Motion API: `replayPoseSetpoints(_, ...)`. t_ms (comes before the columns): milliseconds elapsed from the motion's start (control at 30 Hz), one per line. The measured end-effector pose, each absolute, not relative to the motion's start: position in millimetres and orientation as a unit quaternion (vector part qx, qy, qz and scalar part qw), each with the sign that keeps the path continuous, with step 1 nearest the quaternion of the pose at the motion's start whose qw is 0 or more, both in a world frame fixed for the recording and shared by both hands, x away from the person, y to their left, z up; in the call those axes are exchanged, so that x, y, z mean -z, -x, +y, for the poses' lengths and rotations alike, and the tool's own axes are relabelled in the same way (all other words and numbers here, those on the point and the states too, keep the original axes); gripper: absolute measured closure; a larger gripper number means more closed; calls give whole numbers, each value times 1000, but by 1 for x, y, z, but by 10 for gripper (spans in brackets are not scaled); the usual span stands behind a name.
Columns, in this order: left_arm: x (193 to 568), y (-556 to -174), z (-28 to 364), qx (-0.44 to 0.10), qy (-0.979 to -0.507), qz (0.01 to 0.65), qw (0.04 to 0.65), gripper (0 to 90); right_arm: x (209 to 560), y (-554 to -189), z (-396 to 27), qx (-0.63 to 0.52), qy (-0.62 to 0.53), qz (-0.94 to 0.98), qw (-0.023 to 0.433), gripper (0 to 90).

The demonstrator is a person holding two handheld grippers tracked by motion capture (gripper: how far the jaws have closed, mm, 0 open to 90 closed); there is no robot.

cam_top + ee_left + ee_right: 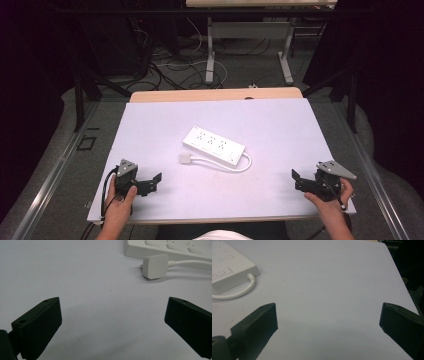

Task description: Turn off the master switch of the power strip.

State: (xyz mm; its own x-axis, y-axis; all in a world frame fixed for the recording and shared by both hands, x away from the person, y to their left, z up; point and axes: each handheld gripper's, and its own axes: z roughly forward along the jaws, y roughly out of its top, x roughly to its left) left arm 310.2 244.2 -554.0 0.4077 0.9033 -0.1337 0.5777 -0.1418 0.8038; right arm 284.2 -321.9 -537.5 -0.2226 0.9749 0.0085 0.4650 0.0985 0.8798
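A white power strip lies near the middle of the white table. Its short white cable loops back to a white plug lying beside the strip. The plug and the strip's edge show ahead in the left gripper view. My left gripper rests at the front left, open and holding nothing, its jaws wide apart. My right gripper sits at the front right, open too. The strip's switch end and cable loop lie to its upper left.
The table's front edge is just behind both hands. Beyond the far edge stand a second table's legs and tangled cables on the floor. A dark frame post stands at the left.
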Motion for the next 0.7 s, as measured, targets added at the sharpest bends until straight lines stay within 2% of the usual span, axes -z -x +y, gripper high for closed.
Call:
replayPoseSetpoints(400,549,-304,242,-181,-736,509,408,27,544,-291,-323,-392,-553,675,292,7)
replayPoseSetpoints(700,546,-300,241,-188,-739,496,416,28,538,-292,-313,-405,-525,687,297,5)
